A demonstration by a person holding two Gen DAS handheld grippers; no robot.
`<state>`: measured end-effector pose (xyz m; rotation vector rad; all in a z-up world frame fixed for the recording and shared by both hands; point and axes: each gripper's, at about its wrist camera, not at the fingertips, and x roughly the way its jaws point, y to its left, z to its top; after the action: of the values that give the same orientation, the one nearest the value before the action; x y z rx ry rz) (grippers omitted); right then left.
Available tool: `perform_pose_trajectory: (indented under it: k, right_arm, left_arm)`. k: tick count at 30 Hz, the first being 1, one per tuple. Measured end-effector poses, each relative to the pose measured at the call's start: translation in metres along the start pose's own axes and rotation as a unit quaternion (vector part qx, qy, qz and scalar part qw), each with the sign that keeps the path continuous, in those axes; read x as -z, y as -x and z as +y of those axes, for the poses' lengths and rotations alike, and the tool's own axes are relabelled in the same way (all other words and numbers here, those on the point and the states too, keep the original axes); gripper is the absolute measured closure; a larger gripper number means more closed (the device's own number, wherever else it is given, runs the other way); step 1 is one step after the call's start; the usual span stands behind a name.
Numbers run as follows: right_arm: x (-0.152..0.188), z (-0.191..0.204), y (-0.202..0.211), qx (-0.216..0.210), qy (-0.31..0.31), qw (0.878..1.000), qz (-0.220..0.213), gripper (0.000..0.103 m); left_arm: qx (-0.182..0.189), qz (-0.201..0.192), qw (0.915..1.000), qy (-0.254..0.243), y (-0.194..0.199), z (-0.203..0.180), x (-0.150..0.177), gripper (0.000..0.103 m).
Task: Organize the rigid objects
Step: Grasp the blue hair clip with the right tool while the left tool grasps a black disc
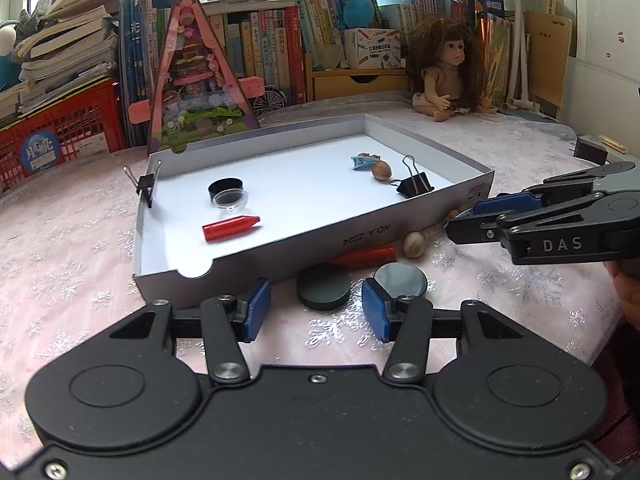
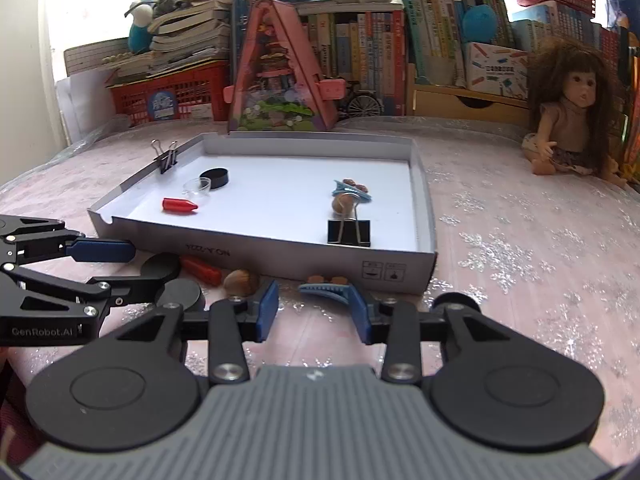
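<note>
Blue hair clip (image 2: pixel 330 290) beside open right tool (image 2: pixel 316 312)

Daylight from bright, blown-out window (image 2: pixel 96 12) at upper left of right wrist frame. Scene evenly lit, shadows soft. White cardboard tray (image 1: pixel 280 188) floor glares slightly. Strong fisheye bending and dark vignette at corners. Focus sharp.

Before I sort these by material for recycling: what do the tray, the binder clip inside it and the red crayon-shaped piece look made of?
The tray looks like cardboard: matte grey walls, white floor, a cut notch and printed marks. The binder clip appears to be black-painted sheet metal with shiny wire handles. The red crayon-shaped piece is smooth and slightly glossy, probably plastic or wax; the look leaves that open.
</note>
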<state>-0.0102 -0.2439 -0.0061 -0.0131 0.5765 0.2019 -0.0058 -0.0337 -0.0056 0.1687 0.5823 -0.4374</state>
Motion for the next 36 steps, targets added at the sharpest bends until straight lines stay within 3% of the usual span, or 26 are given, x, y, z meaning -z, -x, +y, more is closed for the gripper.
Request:
perform_pose_trajectory:
  k: [5, 10, 15, 17, 23, 24, 26, 28, 33, 34, 36]
  right_arm:
    - [0.000, 0.000, 0.001, 0.020, -0.010, 1.000, -0.015, 0.032]
    - [0.002, 0.008, -0.003, 0.031, -0.001, 0.999, -0.013, 0.032]
    - [0.008, 0.021, -0.005, 0.084, 0.026, 0.996, -0.036, 0.030]
    - [0.009, 0.025, -0.005, 0.085, 0.032, 0.995, -0.038, 0.029]
    - [0.010, 0.024, -0.012, 0.084, 0.007, 0.996, -0.018, 0.029]
    - [0.010, 0.024, -0.012, 0.084, 0.003, 0.996, -0.018, 0.030]
    - [0.011, 0.024, -0.011, 0.081, -0.002, 0.997, -0.018, 0.052]
    - [0.010, 0.025, -0.010, 0.085, 0.001, 0.996, -0.020, 0.062]
    - [0.007, 0.023, -0.007, 0.074, 0.001, 0.997, -0.022, 0.064]
    - [0.007, 0.024, -0.006, 0.076, 0.004, 0.997, -0.024, 0.079]
    - [0.006, 0.024, -0.004, 0.081, 0.008, 0.996, -0.027, 0.079]
  left_arm:
    - [0.007, -0.002, 1.0000, -0.001, -0.004, -0.007, -0.002, 0.055]
    - [0.008, 0.001, 1.0000, -0.001, -0.006, -0.009, -0.001, 0.057]
    - [0.004, -0.002, 1.0000, -0.001, -0.006, -0.010, 0.000, 0.068]
    - [0.002, -0.001, 1.0000, 0.000, -0.006, -0.009, 0.000, 0.073]
    - [0.000, -0.002, 1.0000, 0.003, -0.004, -0.008, 0.000, 0.073]
    - [0.000, -0.003, 1.0000, 0.003, -0.004, -0.009, 0.000, 0.073]
    - [0.001, -0.004, 1.0000, 0.006, -0.003, -0.008, 0.000, 0.074]
    - [0.005, -0.004, 0.9999, 0.011, -0.001, -0.007, -0.001, 0.074]
    - [0.008, -0.015, 0.9998, 0.012, 0.007, -0.006, -0.005, 0.074]
    - [0.010, -0.017, 0.9997, 0.013, 0.009, -0.007, -0.006, 0.074]
    - [0.014, -0.022, 0.9995, 0.018, 0.014, -0.006, -0.008, 0.074]
